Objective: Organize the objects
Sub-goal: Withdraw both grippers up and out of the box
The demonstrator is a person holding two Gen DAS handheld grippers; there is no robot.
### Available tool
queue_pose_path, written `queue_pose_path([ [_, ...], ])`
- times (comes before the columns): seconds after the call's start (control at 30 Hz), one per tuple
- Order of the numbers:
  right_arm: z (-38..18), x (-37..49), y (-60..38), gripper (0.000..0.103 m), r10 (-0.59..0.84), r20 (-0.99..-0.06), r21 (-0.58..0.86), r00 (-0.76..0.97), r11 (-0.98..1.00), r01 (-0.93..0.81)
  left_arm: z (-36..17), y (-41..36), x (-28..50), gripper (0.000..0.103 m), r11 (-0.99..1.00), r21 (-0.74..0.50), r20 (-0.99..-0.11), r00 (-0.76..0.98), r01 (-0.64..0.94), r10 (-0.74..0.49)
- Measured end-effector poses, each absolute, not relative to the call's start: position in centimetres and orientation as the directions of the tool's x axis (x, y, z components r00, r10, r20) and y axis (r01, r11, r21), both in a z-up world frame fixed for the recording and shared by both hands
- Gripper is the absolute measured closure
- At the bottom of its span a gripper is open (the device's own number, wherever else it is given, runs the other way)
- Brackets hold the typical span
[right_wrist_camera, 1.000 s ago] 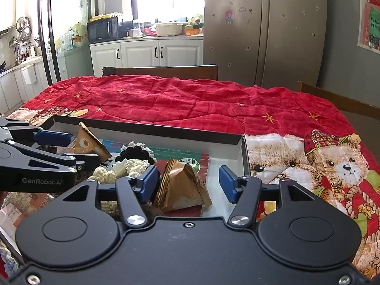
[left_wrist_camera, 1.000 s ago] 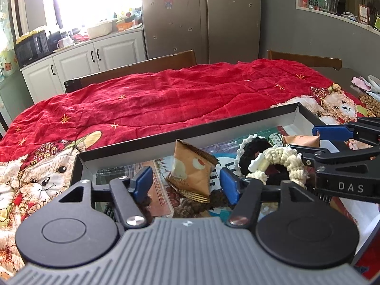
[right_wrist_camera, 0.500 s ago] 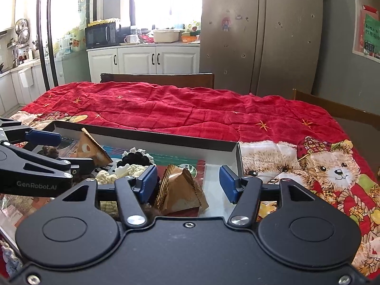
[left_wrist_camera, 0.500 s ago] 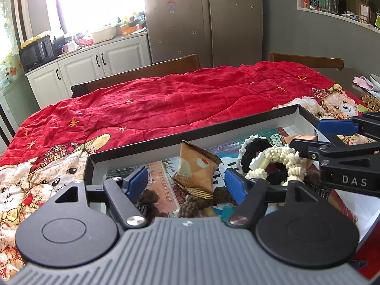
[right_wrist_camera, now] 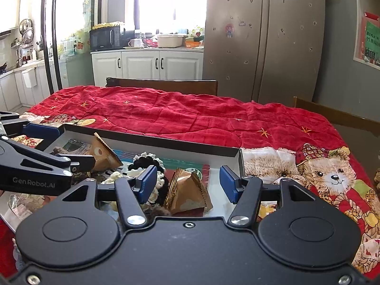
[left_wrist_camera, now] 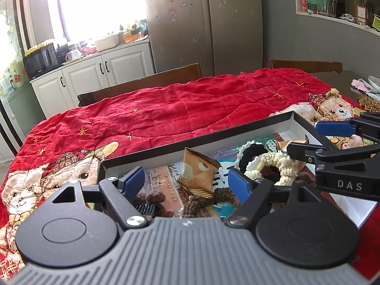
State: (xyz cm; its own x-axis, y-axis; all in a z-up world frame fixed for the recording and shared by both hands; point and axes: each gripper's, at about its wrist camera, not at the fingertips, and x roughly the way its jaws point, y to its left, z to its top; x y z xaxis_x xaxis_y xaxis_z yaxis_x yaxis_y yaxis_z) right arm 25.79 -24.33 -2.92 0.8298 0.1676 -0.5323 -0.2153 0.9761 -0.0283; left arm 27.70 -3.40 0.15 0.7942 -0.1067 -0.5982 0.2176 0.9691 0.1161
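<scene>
Left wrist view: the left tongs point(left_wrist_camera: 187, 180) are spreading wider, gripping nothing, above a tan snack packet point(left_wrist_camera: 198, 172) propped in the black tray point(left_wrist_camera: 213, 140). Right tongs point(right_wrist_camera: 188, 185) gape around another packet point(right_wrist_camera: 187, 196), untouched. Light, crinkly; pinch the crimped edge

Daylight pouring through window point(right_wrist_camera: 156, 2) above counter, blowing out glass. White cabinets point(right_wrist_camera: 147, 65) with dark handles running beneath; black microwave point(right_wrist_camera: 106, 36) sitting on countertop beside cream tub point(right_wrist_camera: 169, 40). Steel double-door refrigerator point(right_wrist_camera: 263, 38) standing right of cabinets, stickers and magnets dotting doors. Grey wall point(right_wrist_camera: 342, 76) extending right of it. Red quilt point(right_wrist_camera: 190, 116) with bear print covering table. Wooden chair backs point(right_wrist_camera: 163, 85) showing behind far edge. Glasses standing on high ledge point(left_wrist_camera: 332, 16) in left wrist view.
</scene>
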Motion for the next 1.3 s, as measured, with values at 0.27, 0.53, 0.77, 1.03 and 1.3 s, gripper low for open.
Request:
queue_pose_path([
  [0.27, -2.4, 25.0, -23.9, 0.046, 0.175, -0.531, -0.041, 0.829, 0.972, -0.231, 0.5, -3.1, 27.1, 0.016, 0.971, 0.118, -0.598, 0.796, 0.208, -0.098],
  [0.53, -1.6, 24.1, -23.4, 0.045, 0.185, -0.52, -0.05, 0.834, 0.968, -0.246, 1.3, -2.9, 26.4, 0.016, 0.971, 0.121, -0.585, 0.805, 0.205, -0.097],
  [0.77, -0.9, 23.1, -23.0, 0.044, 0.19, -0.514, -0.064, 0.837, 0.964, -0.258, 1.9, -2.8, 25.7, 0.015, 0.971, 0.125, -0.576, 0.812, 0.205, -0.097],
  [1.03, -0.3, 22.0, -22.8, 0.043, 0.194, -0.51, -0.076, 0.838, 0.96, -0.268, 2.6, -2.8, 24.5, 0.014, 0.97, 0.122, -0.565, 0.818, 0.21, -0.106],
  [1.3, 0.5, 20.5, -22.3, 0.043, 0.204, -0.5, -0.097, 0.842, 0.952, -0.289, 3.4, -2.8, 23.6, 0.014, 0.969, 0.128, -0.551, 0.827, 0.211, -0.107],
])
